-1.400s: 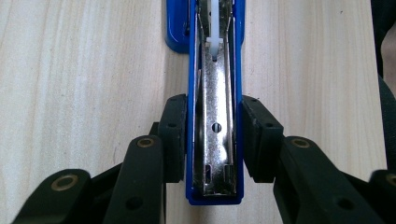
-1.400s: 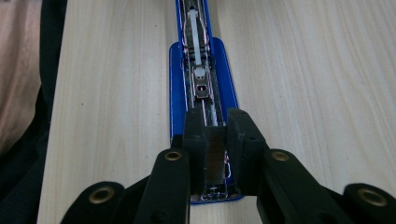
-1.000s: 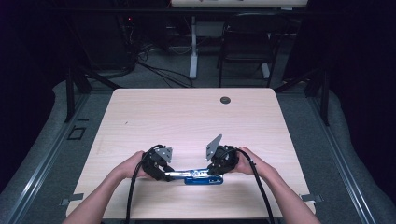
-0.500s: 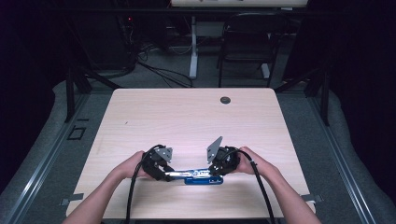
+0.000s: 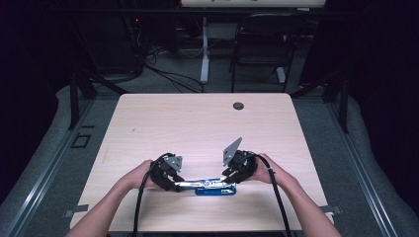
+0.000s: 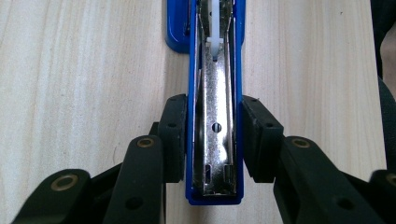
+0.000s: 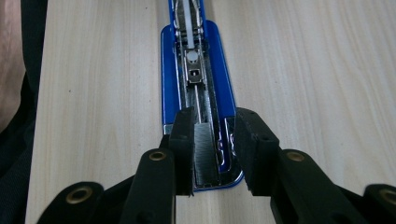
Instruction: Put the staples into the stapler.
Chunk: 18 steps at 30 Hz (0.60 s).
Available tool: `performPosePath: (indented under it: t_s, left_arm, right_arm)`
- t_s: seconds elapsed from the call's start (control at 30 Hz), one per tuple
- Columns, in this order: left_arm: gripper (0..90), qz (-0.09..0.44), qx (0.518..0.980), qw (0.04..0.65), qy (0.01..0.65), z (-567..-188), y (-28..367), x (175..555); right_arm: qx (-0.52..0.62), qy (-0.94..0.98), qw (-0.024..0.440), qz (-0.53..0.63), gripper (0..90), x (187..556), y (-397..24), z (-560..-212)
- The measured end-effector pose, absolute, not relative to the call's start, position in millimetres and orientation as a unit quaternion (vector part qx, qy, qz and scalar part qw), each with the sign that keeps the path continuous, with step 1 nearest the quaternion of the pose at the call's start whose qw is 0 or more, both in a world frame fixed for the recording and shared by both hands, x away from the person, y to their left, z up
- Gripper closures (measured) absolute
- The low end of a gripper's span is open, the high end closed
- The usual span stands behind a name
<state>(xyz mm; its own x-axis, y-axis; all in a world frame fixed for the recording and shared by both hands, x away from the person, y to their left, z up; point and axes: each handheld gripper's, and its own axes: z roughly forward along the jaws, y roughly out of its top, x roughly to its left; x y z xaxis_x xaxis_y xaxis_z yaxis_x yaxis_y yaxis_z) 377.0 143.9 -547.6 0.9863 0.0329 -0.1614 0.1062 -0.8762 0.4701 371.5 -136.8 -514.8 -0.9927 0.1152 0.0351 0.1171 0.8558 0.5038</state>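
with the left gripper (image 6: pixel 212 140) clamping the stapler (image 6: pixel 215 93), the right gripper (image 7: pixel 212 140), jaws just opening off the staples (image 7: pixel 205 149), should lift straight clear.

Looks like a lab or recording studio to me, not a home or office. I see one light wood table (image 5: pixel 197 123) with a cable grommet (image 5: pixel 238 105), standing on grey carpet (image 5: pixel 64 148) in a blacked-out room. Metal floor rails (image 5: pixel 44 197) run along both sides, with dark frame struts (image 5: pixel 74 94) beside them. Behind: loose cables (image 5: pixel 168 74) on the floor, a white desk leg (image 5: pixel 204 54), a black folding chair (image 5: pixel 259 49).
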Motion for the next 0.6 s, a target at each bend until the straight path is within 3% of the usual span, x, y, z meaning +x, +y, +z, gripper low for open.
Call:
performPosePath:
  t_s: [0.23,0.6]
  left_arm:
    - [64.8,-0.072,0.966,0.246,0.034,-546.3,144.0,376.2]
    - [64.9,-0.063,0.966,0.247,0.033,-544.7,144.0,374.3]
  right_arm:
    - [-0.118,-0.956,-0.003,-0.268,69.6,370.4,-143.9,-508.8]
    - [-0.190,-0.943,-0.018,-0.274,78.3,363.0,-152.5,-503.0]
